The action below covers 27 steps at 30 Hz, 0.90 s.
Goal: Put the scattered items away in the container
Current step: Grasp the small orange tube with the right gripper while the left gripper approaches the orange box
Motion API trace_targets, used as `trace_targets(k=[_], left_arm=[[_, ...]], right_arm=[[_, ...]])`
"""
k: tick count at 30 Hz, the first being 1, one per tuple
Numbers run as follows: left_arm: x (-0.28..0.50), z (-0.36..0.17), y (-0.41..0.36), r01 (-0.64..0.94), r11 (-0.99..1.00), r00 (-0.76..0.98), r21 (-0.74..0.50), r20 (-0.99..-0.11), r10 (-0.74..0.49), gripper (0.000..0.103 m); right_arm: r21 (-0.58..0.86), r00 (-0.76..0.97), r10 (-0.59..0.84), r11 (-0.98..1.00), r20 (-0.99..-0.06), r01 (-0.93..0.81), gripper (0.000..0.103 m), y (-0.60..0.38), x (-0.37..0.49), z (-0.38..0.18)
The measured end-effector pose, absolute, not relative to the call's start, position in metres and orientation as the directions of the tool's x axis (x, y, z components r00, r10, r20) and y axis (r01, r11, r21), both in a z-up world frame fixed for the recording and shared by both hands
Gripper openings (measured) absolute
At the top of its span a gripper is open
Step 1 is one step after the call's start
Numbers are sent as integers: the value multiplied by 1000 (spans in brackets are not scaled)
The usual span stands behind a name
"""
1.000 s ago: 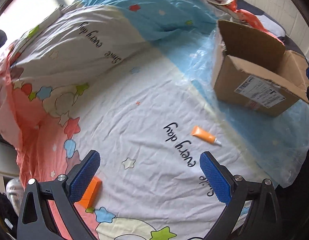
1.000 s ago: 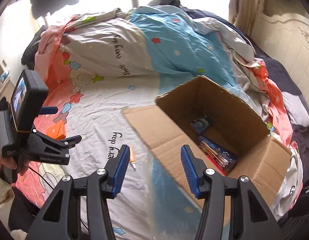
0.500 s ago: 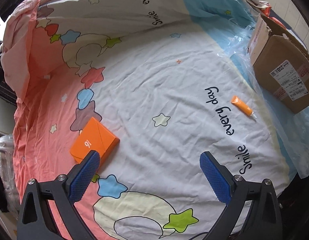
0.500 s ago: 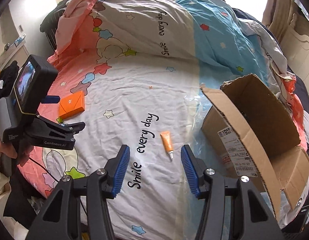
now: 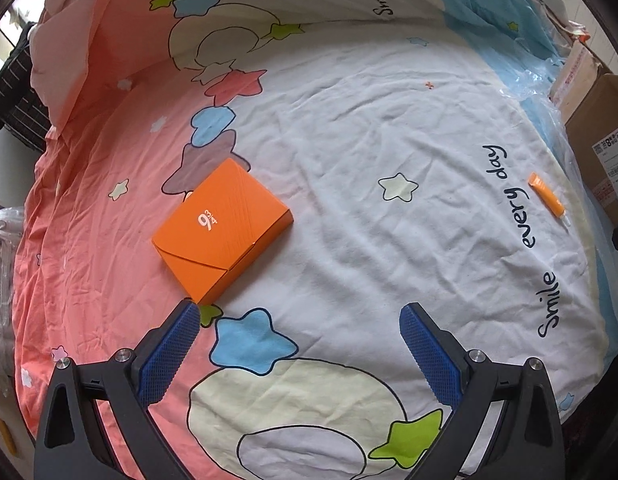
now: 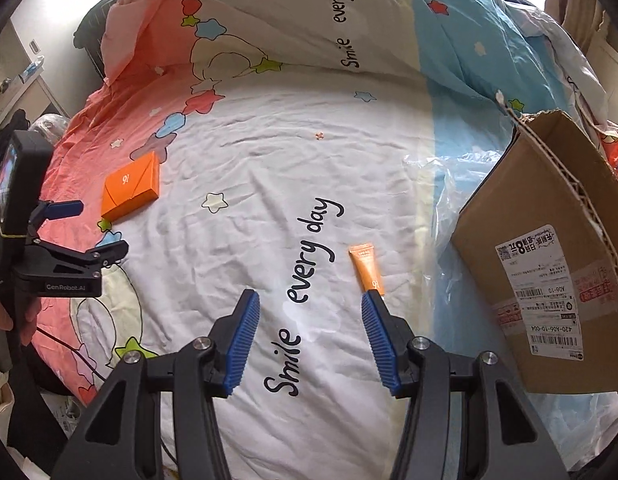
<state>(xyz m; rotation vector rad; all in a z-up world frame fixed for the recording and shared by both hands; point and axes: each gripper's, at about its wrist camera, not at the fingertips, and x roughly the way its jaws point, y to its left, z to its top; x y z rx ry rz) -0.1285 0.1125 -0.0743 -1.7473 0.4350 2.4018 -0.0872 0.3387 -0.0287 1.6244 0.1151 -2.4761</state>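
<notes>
A flat orange box (image 5: 223, 232) marked 9¾ lies on the pink part of the bedsheet. My left gripper (image 5: 299, 312) hangs open just short of it, its left pad near the box's near corner. The orange box (image 6: 131, 190) and the left gripper (image 6: 85, 228) also show at the left of the right wrist view. A small orange tube (image 6: 367, 268) lies on the white part of the sheet; the same tube (image 5: 547, 198) shows far right in the left wrist view. My right gripper (image 6: 311, 298) is open, its right pad beside the tube's tip. The cardboard box (image 6: 549, 264) stands at the right.
A clear plastic sheet (image 6: 449, 184) lies under the cardboard box. A folded duvet (image 6: 309, 12) rises at the back of the bed. A hand (image 6: 5, 316) holds the left gripper at the bed's left edge. Furniture (image 6: 25, 76) stands beyond the bed at the left.
Both grippers have swung left and down toward the sheet. The orange box has come closer to the left gripper, the tube closer to the right one. The cardboard box has slid to the right edge.
</notes>
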Motion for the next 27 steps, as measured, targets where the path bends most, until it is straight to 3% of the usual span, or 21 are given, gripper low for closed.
trace_targets(k=[8, 19, 27], left_arm=[[-129, -83, 101, -268, -957, -327, 113, -945, -20, 102], [-129, -88, 83, -335, -942, -288, -21, -950, 124, 102], [-138, -98, 69, -363, -932, -278, -14, -953, 122, 102]], right_arm=[[-4, -369, -82, -974, -926, 226, 50, 332, -99, -47], [88, -306, -208, -927, -929, 363, 50, 328, -103, -77], [160, -294, -254, -937, -921, 310, 50, 346, -116, -92]])
